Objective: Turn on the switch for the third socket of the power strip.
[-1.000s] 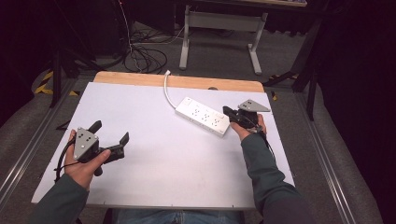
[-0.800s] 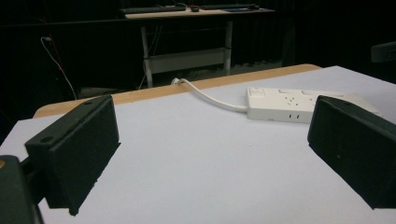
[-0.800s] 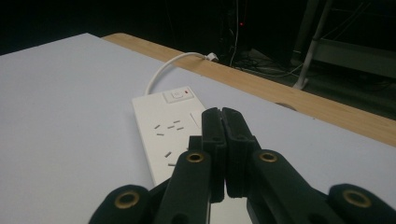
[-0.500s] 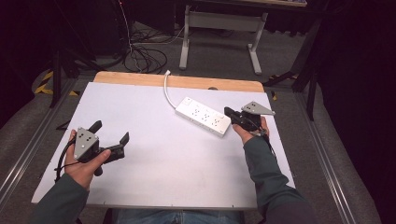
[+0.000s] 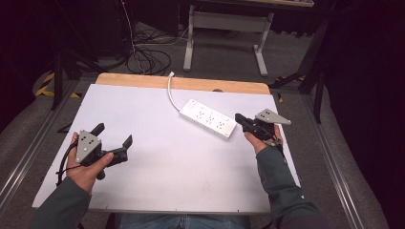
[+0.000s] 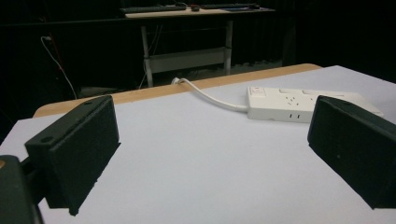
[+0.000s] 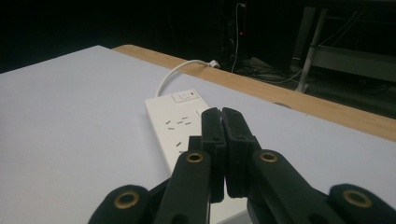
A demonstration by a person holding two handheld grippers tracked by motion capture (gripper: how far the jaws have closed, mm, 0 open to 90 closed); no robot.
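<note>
Hovering beside power strip (image 5: 208, 118) — right hand-held gripper (image 5: 240, 119) closed, empty

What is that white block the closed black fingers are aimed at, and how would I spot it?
Start at the white table top and look to its far right part. A white power strip lies there at a slant, just ahead of the right gripper. Its rows of sockets, its switch and its short white cord give it away.

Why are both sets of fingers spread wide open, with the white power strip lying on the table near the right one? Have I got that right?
Not quite. Only the left gripper has its fingers spread wide. The right gripper has its fingers pressed together with nothing between them, as the right gripper view shows. The white power strip does lie on the table near it.
</note>
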